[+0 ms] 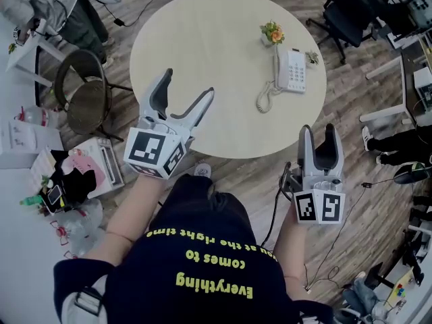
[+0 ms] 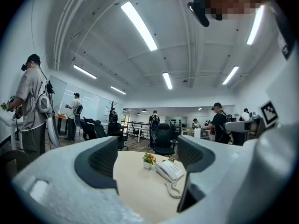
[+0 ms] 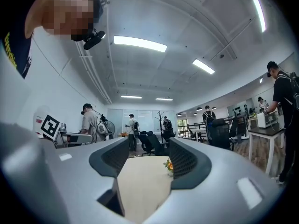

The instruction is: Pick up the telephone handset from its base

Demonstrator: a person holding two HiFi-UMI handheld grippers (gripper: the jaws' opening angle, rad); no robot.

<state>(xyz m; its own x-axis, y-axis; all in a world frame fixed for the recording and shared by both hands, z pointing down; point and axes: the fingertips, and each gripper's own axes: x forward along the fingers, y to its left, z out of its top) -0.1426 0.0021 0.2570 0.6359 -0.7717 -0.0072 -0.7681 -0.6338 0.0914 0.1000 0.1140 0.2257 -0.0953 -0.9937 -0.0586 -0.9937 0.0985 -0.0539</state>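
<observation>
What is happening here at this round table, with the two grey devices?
A person stands at the near edge of the round table and holds a two-jaw tool in each hand. The left tool is over the table's near edge; the right tool appears just outside it. Both have their jaws apart, with nothing between them. The white telephone sits on the far right part of the table, beside a small flower pot. Its handset lies on the base, not yet touched.

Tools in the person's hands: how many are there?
2. The left tool reaches over the near edge of the table; the right tool is by its near right edge. None seem hidden.
</observation>
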